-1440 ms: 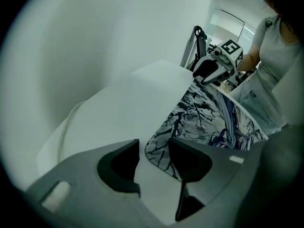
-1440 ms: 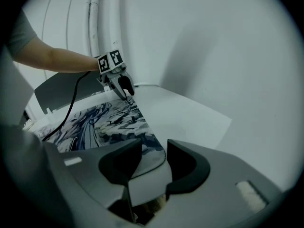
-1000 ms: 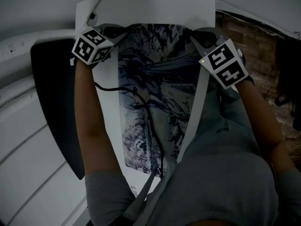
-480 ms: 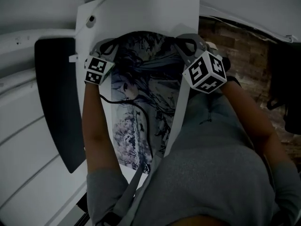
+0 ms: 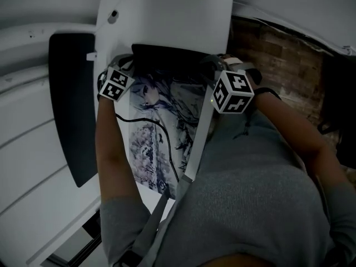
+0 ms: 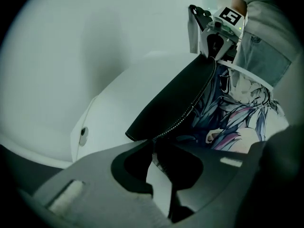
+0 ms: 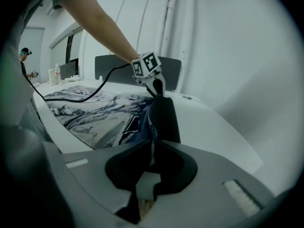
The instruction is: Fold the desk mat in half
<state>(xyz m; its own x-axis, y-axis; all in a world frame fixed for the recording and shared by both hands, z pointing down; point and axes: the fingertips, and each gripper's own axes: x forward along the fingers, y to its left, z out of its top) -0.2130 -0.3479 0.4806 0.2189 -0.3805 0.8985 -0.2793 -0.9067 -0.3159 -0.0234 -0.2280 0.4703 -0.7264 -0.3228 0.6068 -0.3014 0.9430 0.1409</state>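
mat (image 5: pixel 183 115) far edge up, blk underside

White table (image 5: pixel 167 15), dark chair back (image 5: pixel 69 121) off its left side, brown brick-patterned floor (image 5: pixel 283 65), pale walls (image 7: pixel 228 42), dim light.

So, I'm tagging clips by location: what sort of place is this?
Probably an office or workroom: a white desk, a dark chair back beside it, and a printed desk mat on top.
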